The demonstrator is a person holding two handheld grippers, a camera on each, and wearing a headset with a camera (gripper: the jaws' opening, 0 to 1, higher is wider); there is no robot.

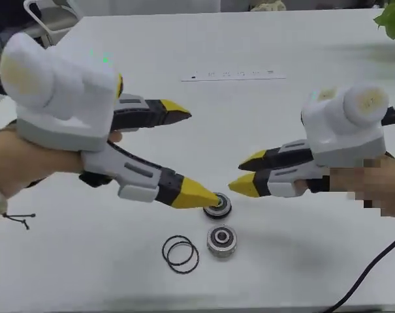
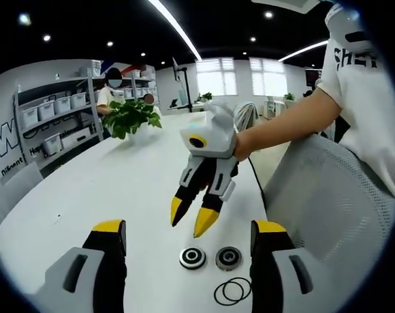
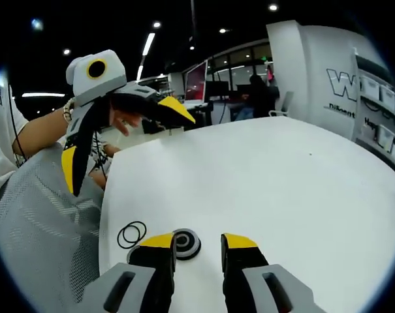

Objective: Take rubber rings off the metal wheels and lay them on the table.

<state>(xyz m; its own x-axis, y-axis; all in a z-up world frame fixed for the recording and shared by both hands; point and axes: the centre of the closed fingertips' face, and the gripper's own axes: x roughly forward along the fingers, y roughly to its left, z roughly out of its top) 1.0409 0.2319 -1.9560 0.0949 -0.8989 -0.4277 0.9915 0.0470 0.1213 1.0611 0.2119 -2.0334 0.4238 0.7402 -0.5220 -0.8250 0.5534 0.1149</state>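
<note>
— Two jaws spread wide on your left gripper (image 1: 200, 156), with nothing between them. The lower tip rests against the far metal wheel (image 1: 218, 206). I read that as pinning the wheel to the desk (image 1: 301, 111) so it cannot skate.

— And what lies nearer you than that tip?

— A pair of rubber rings (image 1: 180, 253), flat on the desk and overlapping. They sit apart from the wheels and clear of your work, which is where the task wants them.

— Then the near wheel (image 1: 222, 239)?

— It lies flat just beside the rings, close to the far one, though I judge they do not touch. Its rim looks like bare grey metal, so you have probably finished with it. The far wheel's rim looks darker. Rubber may be on it, but I cannot say for sure.

— The right gripper (image 1: 236, 176)?

— Your right gripper is unclenched by a narrow gap and carries nothing. Its tips point at the far wheel from the other side, just short of it. In the right gripper view the wheel lies just ahead of the jaws, toward one of them. A narrow gap suits nipping a thin ring, so you look set to pick at the rim while the left steadies.
</note>
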